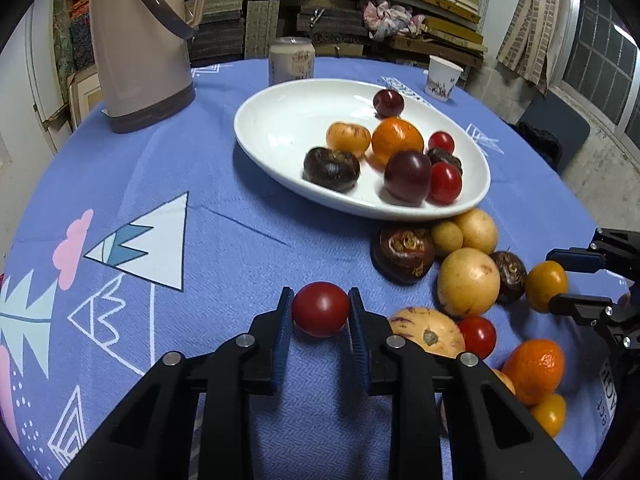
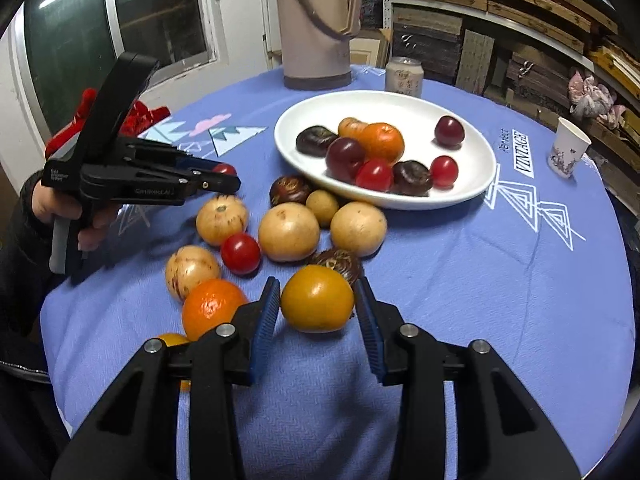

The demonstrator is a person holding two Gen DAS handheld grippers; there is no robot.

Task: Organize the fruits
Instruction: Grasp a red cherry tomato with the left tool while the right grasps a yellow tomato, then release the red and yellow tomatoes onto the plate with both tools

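Observation:
My left gripper [image 1: 320, 307] is shut on a red tomato [image 1: 320, 312], low over the blue tablecloth; the right wrist view shows it from the side [image 2: 225, 178]. My right gripper [image 2: 318, 300] is shut on a yellow-orange fruit [image 2: 317, 303], its blue pads against both sides; in the left wrist view it reaches in from the right [image 1: 553, 280]. A white oval plate [image 1: 288, 120] beyond holds several fruits: oranges, dark plums, red tomatoes, brown chestnut-like ones. A loose pile of yellow, brown, red and orange fruits [image 2: 288, 232] lies between the plate and the grippers.
A beige thermos jug [image 1: 136, 48] stands at the back of the round table, with a drink can [image 1: 291, 60] behind the plate and a paper cup [image 1: 442, 78] to the right. A person's hand [image 2: 90, 224] holds the left gripper. Shelves stand behind the table.

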